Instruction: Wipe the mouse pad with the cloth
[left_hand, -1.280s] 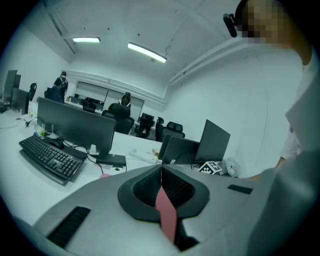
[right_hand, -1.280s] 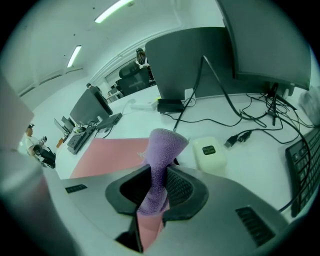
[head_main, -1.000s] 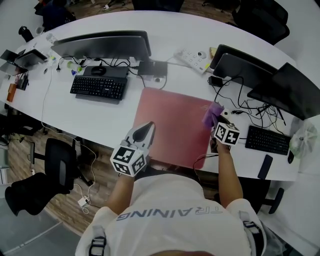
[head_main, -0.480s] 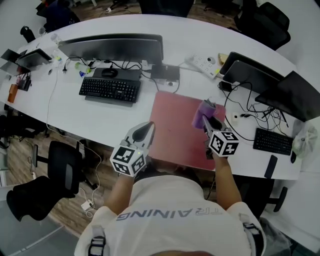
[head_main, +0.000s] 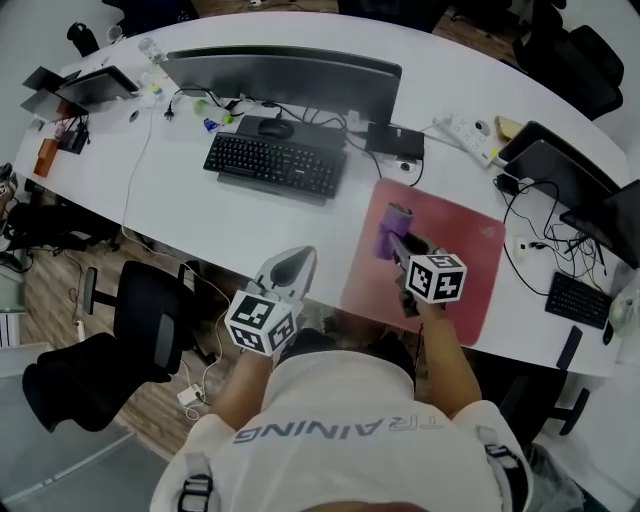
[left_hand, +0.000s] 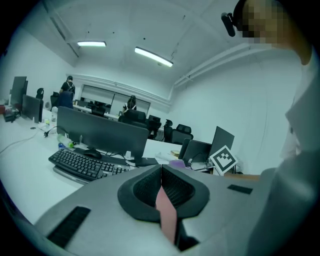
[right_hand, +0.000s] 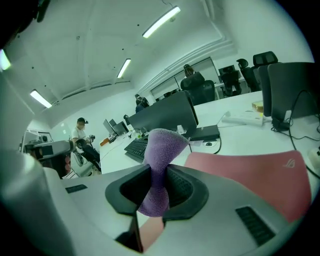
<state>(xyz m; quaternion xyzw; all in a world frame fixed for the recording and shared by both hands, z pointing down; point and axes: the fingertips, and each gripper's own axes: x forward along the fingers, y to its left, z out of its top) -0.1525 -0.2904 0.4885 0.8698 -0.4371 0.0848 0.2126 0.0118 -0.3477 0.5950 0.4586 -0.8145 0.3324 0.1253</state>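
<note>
Clamping a fluffy purple cloth (head_main: 388, 231), the right hand-held gripper (head_main: 398, 248) sits over the pink rectangular mouse pad (head_main: 457, 252), centre right; wiping looks unfinished. The left hand-held gripper (head_main: 292, 263), lower centre, is closed and empty.

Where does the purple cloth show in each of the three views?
Head view: right of centre, cloth in the right tool, over the mouse pad.
Left gripper view: small purple patch at centre, probably it.
Right gripper view: centre, pinched between the jaws.
Shared landmark: the black keyboard.

A black keyboard (head_main: 275, 164) lies before a wide monitor (head_main: 290, 72).
</note>
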